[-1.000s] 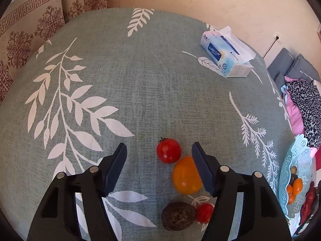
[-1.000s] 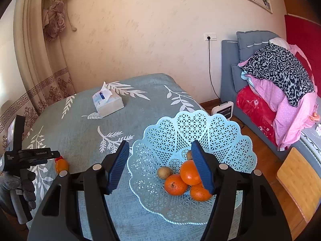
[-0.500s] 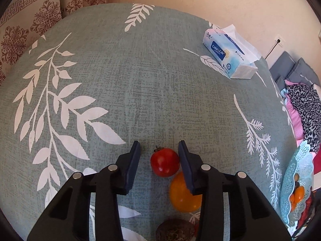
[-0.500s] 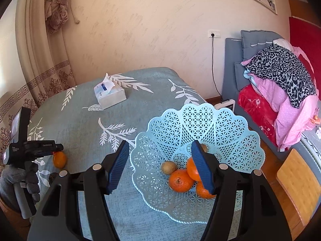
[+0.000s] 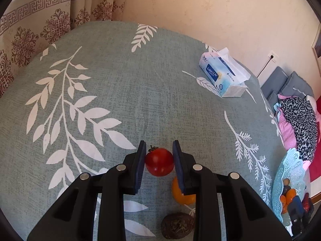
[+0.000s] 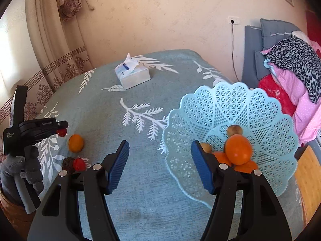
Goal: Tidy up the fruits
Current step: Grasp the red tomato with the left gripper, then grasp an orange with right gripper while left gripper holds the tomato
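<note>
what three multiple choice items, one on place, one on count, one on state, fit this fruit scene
1. Where is the white-and-blue tissue pack?
A. in the basket
B. on the leaf-print green tablecloth
C. on the floor

2. How many fruits lie loose on the cloth near the left gripper, not counting the one between its pads?
A. one
B. three
C. five

3. What is the left gripper doing?
A. shut on the small red tomato
B. open and holding nothing
C. holding an orange

B: it rests on the cloth, apart from the pale blue lattice basket.
B: an orange, a dark fruit, a red one.
A: both pads press on it.
</note>
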A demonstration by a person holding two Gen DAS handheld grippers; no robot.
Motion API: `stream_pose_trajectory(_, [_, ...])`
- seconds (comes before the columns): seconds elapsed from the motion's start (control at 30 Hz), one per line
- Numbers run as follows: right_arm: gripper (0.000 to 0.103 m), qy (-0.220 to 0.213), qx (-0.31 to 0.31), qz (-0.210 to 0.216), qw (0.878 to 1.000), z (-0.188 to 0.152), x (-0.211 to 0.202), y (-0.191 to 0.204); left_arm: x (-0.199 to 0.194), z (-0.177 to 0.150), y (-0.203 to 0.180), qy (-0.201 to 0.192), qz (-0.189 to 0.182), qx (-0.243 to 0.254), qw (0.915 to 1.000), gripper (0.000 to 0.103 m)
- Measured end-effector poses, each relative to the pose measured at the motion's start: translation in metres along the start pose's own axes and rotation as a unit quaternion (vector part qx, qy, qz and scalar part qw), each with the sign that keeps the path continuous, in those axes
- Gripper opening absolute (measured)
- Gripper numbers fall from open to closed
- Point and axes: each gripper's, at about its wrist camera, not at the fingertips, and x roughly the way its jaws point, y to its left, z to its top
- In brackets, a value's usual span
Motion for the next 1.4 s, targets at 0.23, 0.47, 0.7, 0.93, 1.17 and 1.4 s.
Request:
stream_pose_trajectory(0.23, [0.066,0.040,-0.006,0.066,0.997,0.003,0.023,0.036,-0.021,0.004,0.010,-0.024,0.003,-0.008,0.9997,0.027])
stream_pose_trajectory(0.47, [0.066,0.059,-0.050,0.110,0.991,0.014,0.045,0.093,-0.040,0.009,0.018,-0.054,0.011,-0.015,0.9984,0.027])
stream_pose_trajectory(0.7, [0.064,0.091,-0.078,0.129,0.984,0.013,0.076,0.136,-0.052,0.012,0.026,-0.073,0.020,-0.024,0.9968,0.027])
stream_pose_trajectory(0.93, [0.050,0.121,-0.096,0.141,0.978,0.008,0.101,0.169,-0.053,0.014,0.036,-0.071,0.012,-0.039,0.9966,0.027])
stream_pose_trajectory(1.17, [0.046,0.127,-0.106,0.113,0.980,0.005,0.117,0.176,-0.050,0.014,0.042,-0.067,0.013,-0.050,0.9964,0.027])
stream_pose_trajectory(1.4, [0.038,0.138,-0.098,0.109,0.979,0.002,0.123,0.171,-0.050,0.013,0.040,-0.068,0.013,-0.046,0.9965,0.027])
